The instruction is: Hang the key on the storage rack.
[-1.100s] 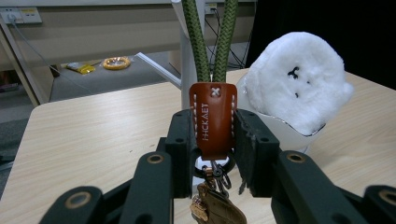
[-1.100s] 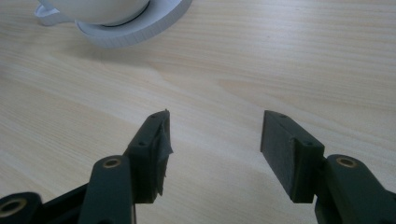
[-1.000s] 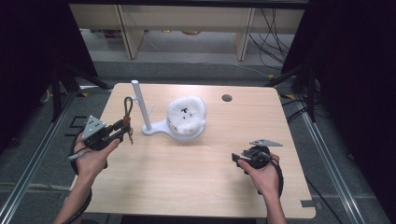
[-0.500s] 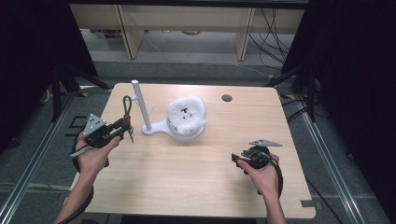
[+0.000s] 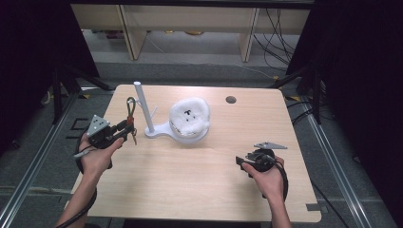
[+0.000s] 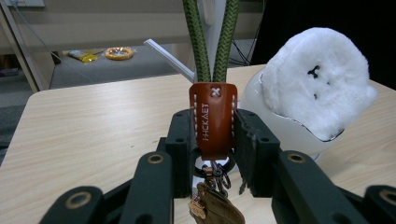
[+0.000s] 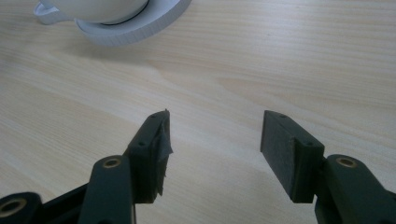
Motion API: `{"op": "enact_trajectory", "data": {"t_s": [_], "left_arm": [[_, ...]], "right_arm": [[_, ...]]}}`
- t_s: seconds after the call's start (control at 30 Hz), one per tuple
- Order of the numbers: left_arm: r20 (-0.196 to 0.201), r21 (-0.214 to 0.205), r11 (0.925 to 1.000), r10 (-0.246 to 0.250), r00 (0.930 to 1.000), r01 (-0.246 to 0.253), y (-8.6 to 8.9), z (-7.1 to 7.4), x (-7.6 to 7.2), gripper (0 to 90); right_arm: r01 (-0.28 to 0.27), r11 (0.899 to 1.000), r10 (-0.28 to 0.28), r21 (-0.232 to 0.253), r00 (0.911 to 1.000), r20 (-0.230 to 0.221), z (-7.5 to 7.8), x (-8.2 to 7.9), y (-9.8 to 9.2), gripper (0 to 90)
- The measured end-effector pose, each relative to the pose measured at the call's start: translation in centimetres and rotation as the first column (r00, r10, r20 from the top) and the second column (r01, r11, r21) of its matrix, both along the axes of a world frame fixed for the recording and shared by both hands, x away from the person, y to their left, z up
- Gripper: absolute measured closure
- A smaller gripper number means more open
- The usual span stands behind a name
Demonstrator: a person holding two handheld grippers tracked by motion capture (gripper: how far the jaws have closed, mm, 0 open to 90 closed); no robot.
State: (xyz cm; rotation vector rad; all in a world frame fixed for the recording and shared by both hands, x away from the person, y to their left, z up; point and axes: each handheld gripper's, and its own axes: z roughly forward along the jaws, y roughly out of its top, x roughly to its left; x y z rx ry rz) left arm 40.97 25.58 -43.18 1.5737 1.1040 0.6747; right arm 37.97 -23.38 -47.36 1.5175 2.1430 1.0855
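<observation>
**Keychain gripped, ready to hang on the stand**

Left gripper point(image 5: 124, 129) is clamped on the keychain point(image 6: 213, 119). Both jaws press the brown leather tab from either side, w/ the green cord loop point(image 5: 130, 105) standing up above them and the ring + small charms dangling below. In the high view the keychain sits at the table's point(image 5: 199, 190) left side, held above the wood, just left of the white stand point(image 5: 141, 107). The loop's top is near the post but apart from it.

Right gripper point(image 7: 212, 154) has its jaws wide apart w/ nothing between them, low over bare wood at the right front, well apart from the stand. A white fluffy plush point(image 5: 190, 114) rests on the stand's round base, just right of the post.

Step in hand, by my read: carrying the keychain to the stand to hang it. The short angled peg point(image 5: 153, 113) on the post looks like the target, tho the post top could serve too.

Next move calls for bringing the loop across to the peg, keeping it open and upright, slipping it over, then letting go. Risk: the loop is narrow, so it may catch the post or tip the light stand. Right gripper could steady the base.
</observation>
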Motion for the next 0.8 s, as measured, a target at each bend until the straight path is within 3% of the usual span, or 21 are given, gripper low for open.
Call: {"op": "enact_trajectory", "data": {"t_s": [0.03, 0.13, 0.8], "left_arm": [[-0.007, -0.001, 1.0000, 0.002, 1.0000, -0.002, 0.0, -0.1, 0.1, 67.6], [-0.016, -0.005, 0.9999, 0.009, 0.9998, -0.009, 0.0, -0.4, 0.3, 67.5], [-0.041, 0.013, 0.9999, 0.011, 0.9991, -0.011, -1.2, -1.5, 1.8, 67.0]], "right_arm": [[0.038, 0.998, -0.036, 0.041, 0.9983, -0.046, 0.2, -0.2, 0.4, 43.6], [0.041, 0.998, -0.039, 0.043, 0.9979, -0.052, 0.1, -0.2, 0.4, 43.7], [0.036, 0.999, -0.034, 0.038, 0.9985, -0.043, 0.1, -0.2, 0.3, 43.6]]}}
